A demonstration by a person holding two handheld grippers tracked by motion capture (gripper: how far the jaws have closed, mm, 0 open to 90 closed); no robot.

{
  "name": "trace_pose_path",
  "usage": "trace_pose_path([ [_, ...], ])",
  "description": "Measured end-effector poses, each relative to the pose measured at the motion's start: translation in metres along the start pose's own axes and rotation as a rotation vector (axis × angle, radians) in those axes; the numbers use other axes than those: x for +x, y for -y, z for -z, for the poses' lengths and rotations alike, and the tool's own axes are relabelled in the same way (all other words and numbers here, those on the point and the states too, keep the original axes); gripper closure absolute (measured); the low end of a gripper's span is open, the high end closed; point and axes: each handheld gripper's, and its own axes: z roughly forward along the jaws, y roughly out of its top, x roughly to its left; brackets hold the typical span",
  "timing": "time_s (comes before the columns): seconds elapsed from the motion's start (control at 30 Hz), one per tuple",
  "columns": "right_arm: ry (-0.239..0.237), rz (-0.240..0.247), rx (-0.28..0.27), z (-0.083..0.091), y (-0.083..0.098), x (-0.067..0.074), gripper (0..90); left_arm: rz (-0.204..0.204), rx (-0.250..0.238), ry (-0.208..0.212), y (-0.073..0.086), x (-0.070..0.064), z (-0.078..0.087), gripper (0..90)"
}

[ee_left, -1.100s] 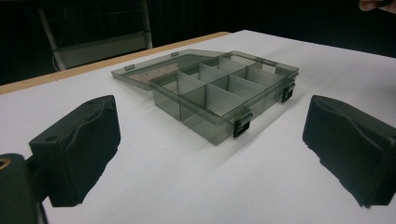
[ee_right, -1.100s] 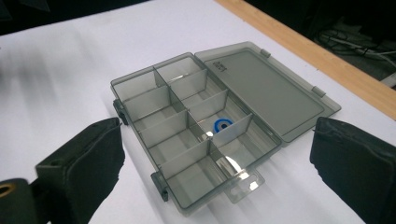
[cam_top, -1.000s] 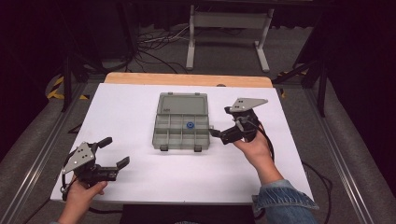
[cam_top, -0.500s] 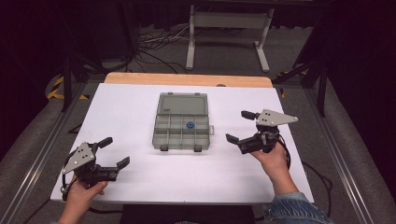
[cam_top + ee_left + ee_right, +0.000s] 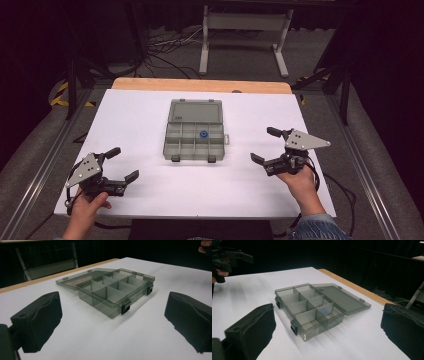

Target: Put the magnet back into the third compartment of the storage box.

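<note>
A smoky grey compartment box [image 5: 194, 141] lies mid-table, its lid [image 5: 195, 110] folded flat toward the far side. A small blue piece [image 5: 203, 134] rests in one of its back compartments and shows faintly through a wall [image 5: 325, 311]. My left gripper [image 5: 124, 164] stands open near the front left corner, well apart from the box, and aims at it [image 5: 115, 290]. My right gripper [image 5: 264, 145] hangs open to the right of the box, with nothing between its jaws. Two black latches [image 5: 294, 330] face the front edge.
The white tabletop [image 5: 135, 115] ends in a wooden strip [image 5: 200, 85] at the far edge. Behind it on the floor stand a metal frame [image 5: 245, 30] and loose cables [image 5: 170, 47]. The left gripper [image 5: 229, 258] shows far off in the right gripper view.
My right gripper has drawn back from beside the box, moving right and toward the near edge. The left gripper has barely moved. Both stay open.
</note>
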Motion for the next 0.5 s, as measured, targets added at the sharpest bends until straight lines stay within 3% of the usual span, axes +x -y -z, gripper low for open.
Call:
trace_pose_path([
  [0.2,0.022,0.005,-0.006,0.004,0.017,0.007,0.1,0.004,-0.001,0.001,0.001,0.001,0.0,1.5],
  [0.5,0.041,-0.029,-0.043,0.013,0.038,0.01,0.3,0.029,-0.006,0.015,0.002,0.003,0.001,0.8],
])
